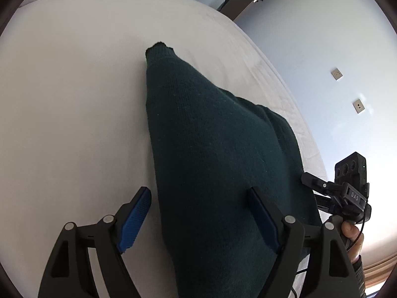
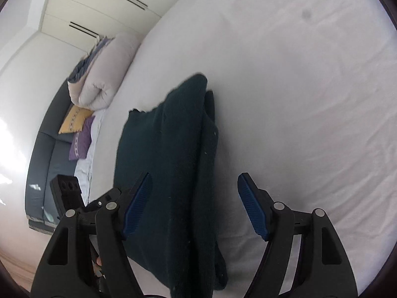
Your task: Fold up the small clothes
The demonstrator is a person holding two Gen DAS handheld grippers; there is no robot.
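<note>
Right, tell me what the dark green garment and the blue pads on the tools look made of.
Dark green garment: knitted yarn, likely wool or acrylic; a fine stitch texture, fuzzy matte surface and ribbed cuff show. Blue pads: probably rubber or soft plastic; matte, with moulded ridges across the face. Both sit over a white bed sheet, seemingly smooth woven fabric.

one sweater (image 1: pixel 211 149), two cushions (image 2: pixel 74 120)

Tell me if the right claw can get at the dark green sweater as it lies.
Probably yes: the right claw stands open over the sweater on the bed, nothing between them.
</note>
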